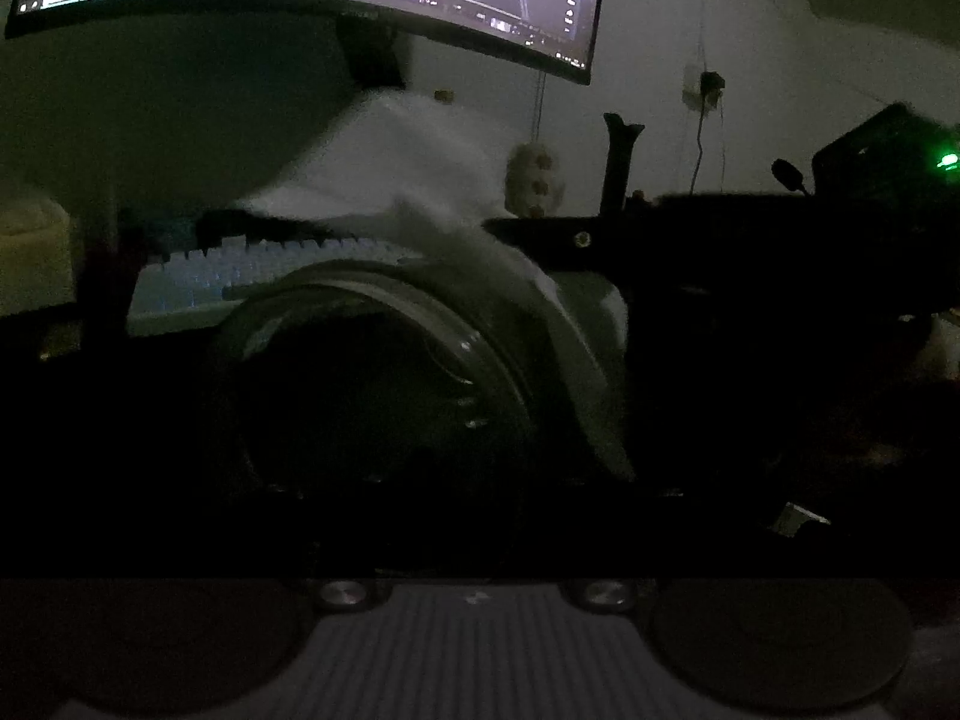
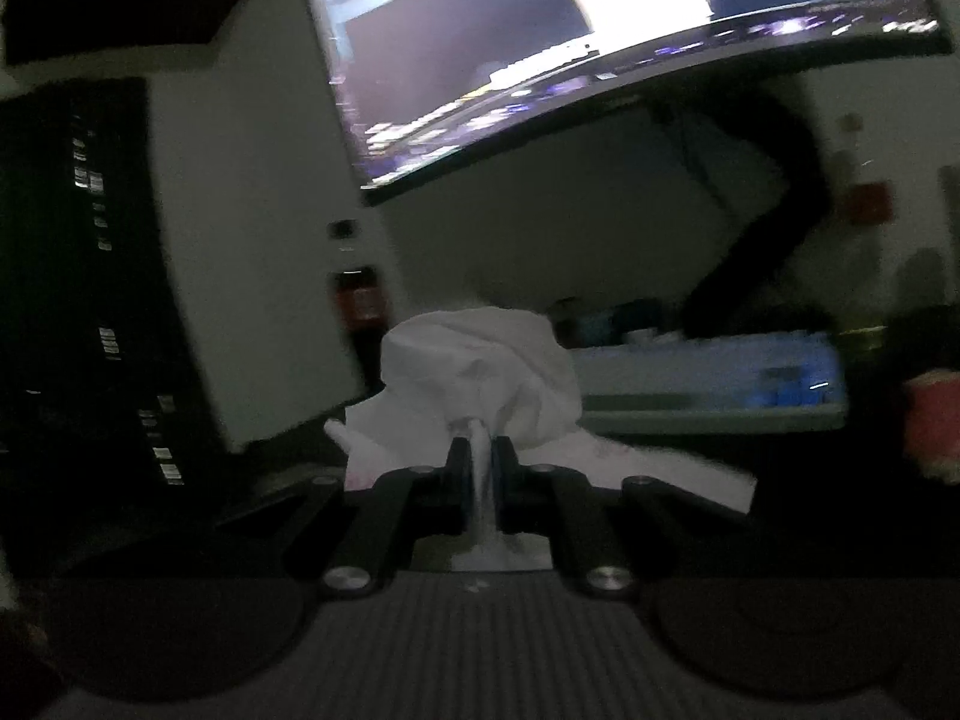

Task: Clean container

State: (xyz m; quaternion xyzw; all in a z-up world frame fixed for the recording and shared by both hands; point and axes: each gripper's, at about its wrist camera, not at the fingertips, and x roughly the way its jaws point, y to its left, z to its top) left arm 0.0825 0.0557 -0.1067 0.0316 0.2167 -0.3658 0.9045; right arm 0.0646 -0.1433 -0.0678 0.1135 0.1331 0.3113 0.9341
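Close before the left wrist camera, one clear round container (image 1: 384, 384) lies tipped on the dark desk (image 1: 750, 420), its mouth toward the lens, with one white tissue (image 1: 432, 204) draped over its far rim. That view is too dark to show the left gripper's fingers, so whether it holds anything cannot be told. Only the right wrist view shows the right gripper (image 2: 480, 468) clenched on the tissue, bunched above its black fingers (image 2: 459, 468). Both views show one lit monitor (image 2: 600, 48) and one pale keyboard (image 1: 252, 276) toward the desk's back edge. One dark bottle (image 2: 359, 300) appears in the right view alone.
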